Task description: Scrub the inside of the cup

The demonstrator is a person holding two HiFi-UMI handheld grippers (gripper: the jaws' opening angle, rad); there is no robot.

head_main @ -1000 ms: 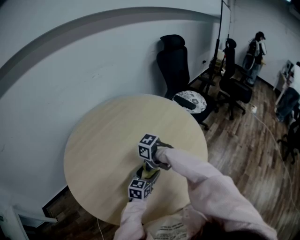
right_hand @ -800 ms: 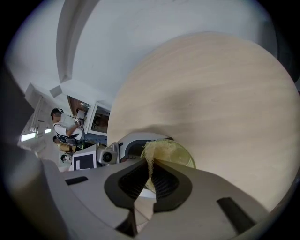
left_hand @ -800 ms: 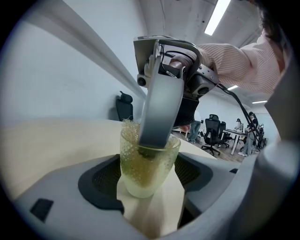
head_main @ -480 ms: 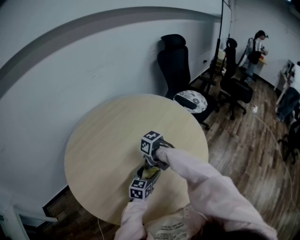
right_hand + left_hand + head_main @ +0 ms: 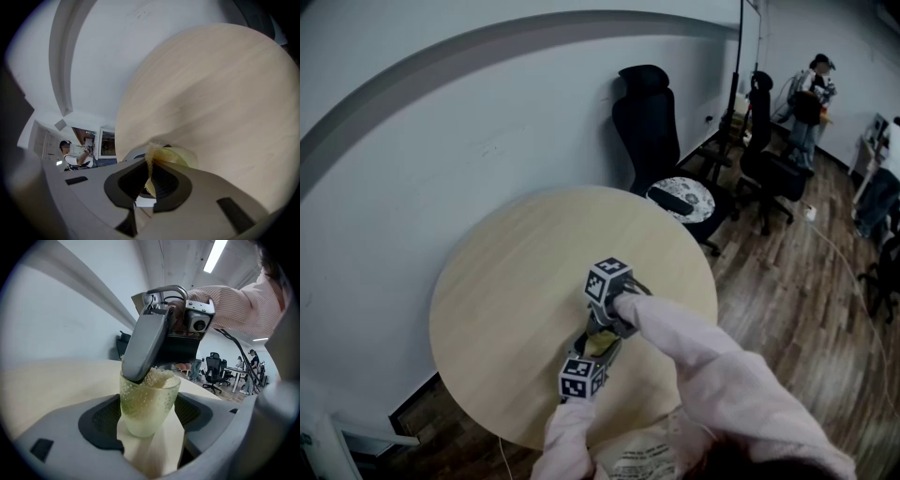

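Note:
A translucent greenish cup point(image 5: 146, 409) with a dimpled wall stands upright between the jaws of my left gripper point(image 5: 149, 420), which is shut on it just above the round wooden table point(image 5: 506, 281). My right gripper point(image 5: 146, 373) comes down from above into the cup's mouth, shut on a pale yellow mesh scrub pad point(image 5: 162, 378). In the right gripper view the pad point(image 5: 149, 165) is pinched between the dark pads, with the cup's rim point(image 5: 182, 157) just beyond. In the head view both grippers meet near the table's front edge, the left gripper point(image 5: 591, 356) below the right gripper point(image 5: 604, 336).
A white wall runs behind the table. A black office chair point(image 5: 649, 122) and a patterned seat cushion point(image 5: 680, 199) stand at the table's far right. More chairs and a person point(image 5: 811, 98) are farther back on the wooden floor.
The right gripper's marker cube has rolled and shifted slightly to the right above the cup. The left gripper and cup have stayed put. The person in the background has moved.

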